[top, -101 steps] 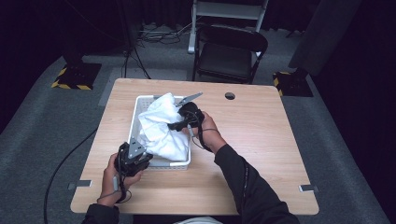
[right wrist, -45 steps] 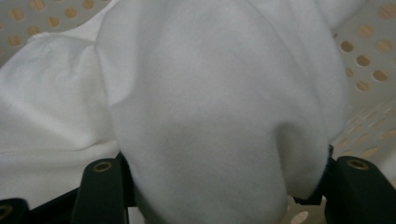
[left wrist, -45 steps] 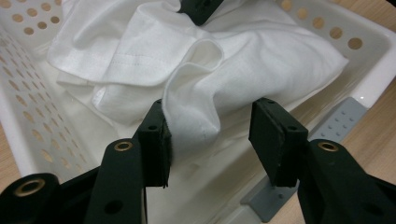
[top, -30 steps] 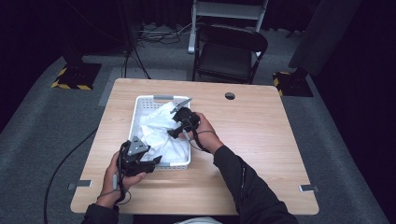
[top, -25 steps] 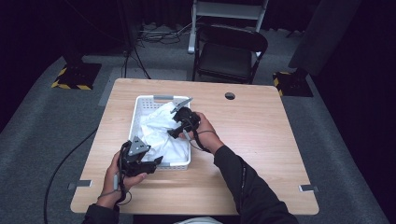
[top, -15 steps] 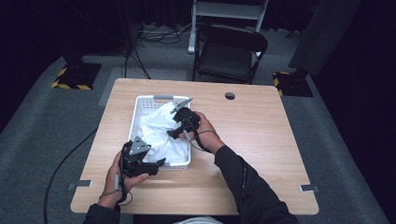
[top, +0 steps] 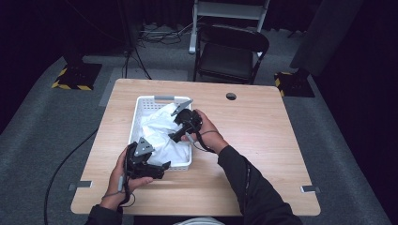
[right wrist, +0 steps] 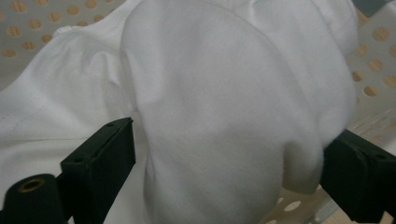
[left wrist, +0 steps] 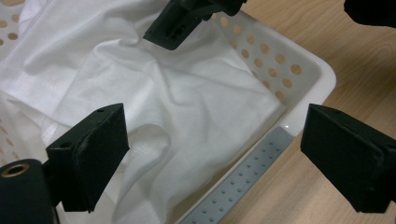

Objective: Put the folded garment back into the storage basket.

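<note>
From the high view, a white cloth [top: 162, 136] is lying bunched up inside a white basket [top: 162, 99] on the wooden table [top: 263, 140]. The basket is sitting left of the table's middle, toward 9 o'clock. The left hand [top: 119, 180] is coming in from 7 o'clock and is holding the left gripper [top: 157, 168] at the near edge of the basket. The right hand [top: 206, 129] is reaching in from 5 o'clock with its arm bent, and the right gripper [top: 174, 137] is pointing down onto the cloth. In the left gripper view, the cloth [left wrist: 187, 107] is looking soft and full of folds, filling the basket [left wrist: 299, 70] with its little round holes. The two black jaws are standing wide apart and have just been opening; the cloth is lying lower down between them, and they are not pinching it. The right gripper [left wrist: 180, 25] is hanging over the cloth at 12 o'clock. In the right gripper view, a big round lump of cloth [right wrist: 224, 116] is puffing up between the two jaws. These jaws have just been opening too and are standing wide, with the lump loose between them.
</note>
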Available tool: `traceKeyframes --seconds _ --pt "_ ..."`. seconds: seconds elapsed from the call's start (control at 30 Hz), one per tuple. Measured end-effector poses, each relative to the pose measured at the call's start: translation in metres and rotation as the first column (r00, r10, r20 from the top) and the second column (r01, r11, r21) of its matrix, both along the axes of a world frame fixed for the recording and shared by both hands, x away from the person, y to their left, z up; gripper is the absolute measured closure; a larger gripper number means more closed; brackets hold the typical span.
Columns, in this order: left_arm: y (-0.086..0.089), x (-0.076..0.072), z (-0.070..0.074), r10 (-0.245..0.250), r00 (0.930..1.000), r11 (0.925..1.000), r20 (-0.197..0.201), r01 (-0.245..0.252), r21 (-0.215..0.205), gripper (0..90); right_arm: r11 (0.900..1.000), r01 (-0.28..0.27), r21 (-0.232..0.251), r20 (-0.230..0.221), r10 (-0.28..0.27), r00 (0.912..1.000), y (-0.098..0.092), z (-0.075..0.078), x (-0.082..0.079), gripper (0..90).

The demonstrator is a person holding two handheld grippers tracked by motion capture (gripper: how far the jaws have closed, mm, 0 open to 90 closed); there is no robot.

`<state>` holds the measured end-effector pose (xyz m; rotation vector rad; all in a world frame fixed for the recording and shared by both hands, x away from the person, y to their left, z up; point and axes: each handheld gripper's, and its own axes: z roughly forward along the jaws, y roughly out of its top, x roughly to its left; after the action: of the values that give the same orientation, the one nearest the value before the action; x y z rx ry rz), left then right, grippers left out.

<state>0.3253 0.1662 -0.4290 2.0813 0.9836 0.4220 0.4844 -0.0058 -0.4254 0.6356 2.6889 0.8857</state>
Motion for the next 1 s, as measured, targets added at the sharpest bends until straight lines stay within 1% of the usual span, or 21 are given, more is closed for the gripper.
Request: traceKeyframes --seconds 0.07,0.1,0.13,0.17,0.2,0.23,0.27,0.33,0.73,0.8,0.9,1.0 --pt "-0.002 -0.001 0.000 0.002 1.0000 1.0000 0.009 -0.002 0.007 5.5 1.000 -0.009 0.001 0.005 0.009 0.9999 0.000 0.000 -0.001 8.7" --pt "-0.003 -0.001 0.000 -0.003 0.9999 1.0000 0.010 0.003 0.003 4.4 1.000 -0.006 -0.001 0.029 0.006 0.9995 -0.001 0.001 -0.002 8.3" --pt "-0.003 -0.002 0.000 -0.004 0.9999 1.0000 0.010 0.004 -0.001 4.4 1.000 -0.006 -0.001 0.029 0.006 0.9995 -0.001 0.001 -0.002 8.3" --pt "-0.004 -0.002 0.000 -0.009 0.9999 0.9999 0.007 0.009 0.007 4.2 1.000 -0.005 0.005 0.032 0.005 0.9995 -0.001 0.002 -0.003 8.1" --pt "-0.005 -0.002 0.000 -0.015 0.9999 0.9998 0.006 0.015 0.011 3.8 1.000 -0.016 0.017 0.025 0.016 0.9996 -0.003 0.002 -0.004 6.2" --pt "-0.006 -0.002 0.000 -0.021 0.9998 0.9997 0.006 0.021 0.012 3.8 1.000 -0.016 0.017 0.025 0.016 0.9996 -0.003 0.002 -0.004 6.2" --pt "-0.006 -0.003 0.000 -0.035 0.9993 0.9991 0.008 0.035 0.022 3.7 1.000 -0.020 0.008 0.035 0.020 0.9992 -0.003 0.002 -0.005 6.2" --pt "-0.007 -0.003 0.000 -0.030 0.9995 0.9992 0.010 0.030 0.026 3.5 1.000 -0.019 0.007 0.044 0.019 0.9989 -0.003 0.003 -0.006 6.2" --pt "-0.011 -0.004 -0.001 -0.039 0.9991 0.9986 0.014 0.039 0.035 3.0 0.998 -0.057 0.004 0.082 0.056 0.9951 -0.011 0.006 -0.016 6.2" --pt "-0.012 -0.004 -0.001 -0.044 0.9989 0.9981 0.016 0.043 0.043 3.0 0.998 -0.058 0.000 0.089 0.058 0.9943 -0.012 0.007 -0.018 6.2" --pt "-0.014 -0.004 -0.001 -0.035 0.9992 0.9981 0.016 0.035 0.052 3.0 0.997 -0.073 0.012 0.098 0.072 0.9926 -0.014 0.009 -0.021 6.2" --pt "-0.015 -0.004 -0.001 -0.038 0.9990 0.9973 0.024 0.036 0.065 3.0 0.996 -0.084 0.017 0.101 0.082 0.9916 -0.015 0.013 -0.025 6.2"
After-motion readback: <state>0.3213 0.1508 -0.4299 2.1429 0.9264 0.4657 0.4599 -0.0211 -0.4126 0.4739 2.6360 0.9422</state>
